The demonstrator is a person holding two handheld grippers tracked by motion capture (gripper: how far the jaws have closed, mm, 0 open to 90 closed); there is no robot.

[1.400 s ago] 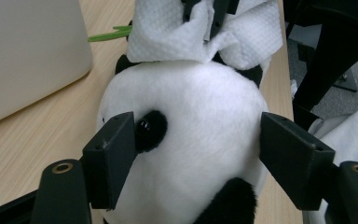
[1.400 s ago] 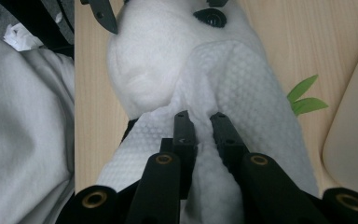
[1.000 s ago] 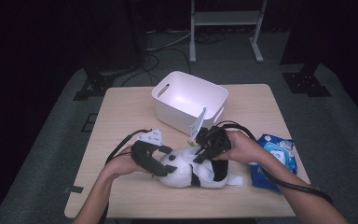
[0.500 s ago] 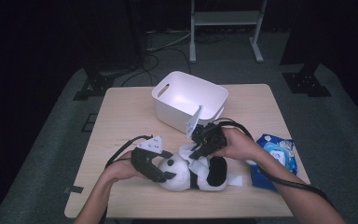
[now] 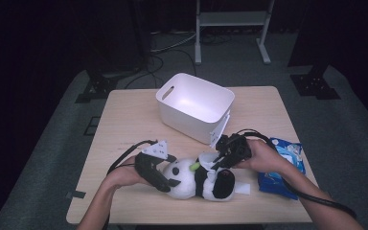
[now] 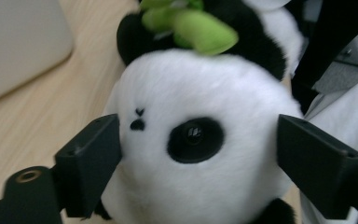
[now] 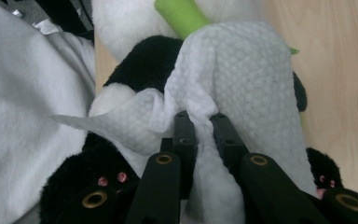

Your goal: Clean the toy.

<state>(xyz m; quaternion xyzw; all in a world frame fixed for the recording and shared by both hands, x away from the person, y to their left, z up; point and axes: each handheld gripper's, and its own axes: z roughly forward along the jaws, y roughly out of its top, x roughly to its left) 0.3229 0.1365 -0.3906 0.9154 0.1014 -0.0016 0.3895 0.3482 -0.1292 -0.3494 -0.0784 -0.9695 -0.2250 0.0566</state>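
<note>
The panda plush (image 5: 194, 178) lies on the table (image 5: 124, 124), its head between the left gripper (image 6: 198, 149)'s jaws, which have just been opening, pads off the fur. The right gripper (image 7: 203, 123) pinches a white wipe (image 7: 242, 84) against the panda's body just ahead. Blue packet (image 5: 282, 167) beside that hand: print unreadable.

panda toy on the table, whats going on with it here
A person is wiping a black and white plush panda lying on the wooden table. The right gripper pinches a white textured wipe against its body. The left gripper straddles its head, jaws just opened, the left pad touching and the right clear.
</note>
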